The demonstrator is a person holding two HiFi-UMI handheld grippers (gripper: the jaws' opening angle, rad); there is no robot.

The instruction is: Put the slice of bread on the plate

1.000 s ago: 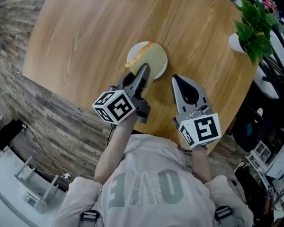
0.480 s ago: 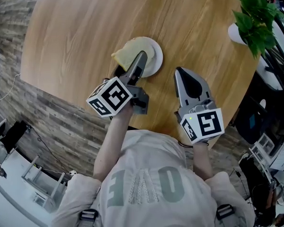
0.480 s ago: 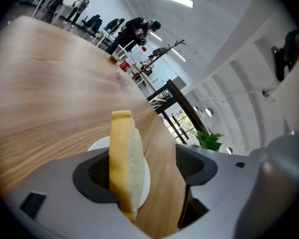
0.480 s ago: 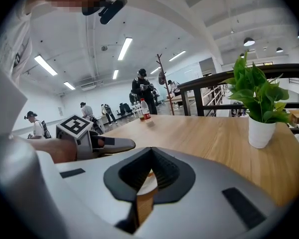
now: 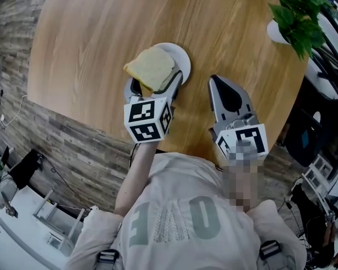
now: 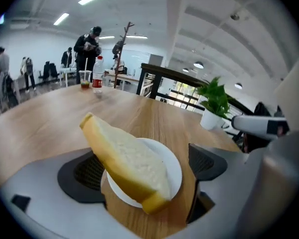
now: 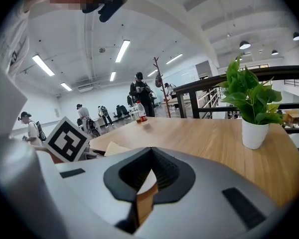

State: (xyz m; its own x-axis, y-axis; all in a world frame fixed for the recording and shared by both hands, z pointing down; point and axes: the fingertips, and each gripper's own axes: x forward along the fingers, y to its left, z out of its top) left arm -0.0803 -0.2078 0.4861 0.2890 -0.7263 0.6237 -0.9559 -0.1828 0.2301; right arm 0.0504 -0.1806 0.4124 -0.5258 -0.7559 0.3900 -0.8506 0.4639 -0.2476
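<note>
My left gripper [image 5: 153,85] is opening, jaws spread wide either side of the slice of bread [image 5: 151,67], and neither pad is pressing on it, so I'd call the bread let go. It isn't lying flat, though. In the left gripper view its near corner sits low over the plate [image 5: 183,57] while the far end rises up and out past the plate's left rim, towards my left jaw. Whether it leans on that jaw I can't tell. My right gripper [image 5: 215,82] hovers off to the right with its jaws together and nothing in them. The plate sits close to the near edge of the table [image 5: 96,27], about midway along it, and a potted plant [image 5: 296,17] stands well away by the right edge. I reckon the bread is light and soft, with a spongy middle that would dent or tear under a hard squeeze and a slightly firmer crust. If it needs nudging flat, I'd pinch it gently across the crust edges, or just tip the raised end down onto the plate.
</note>
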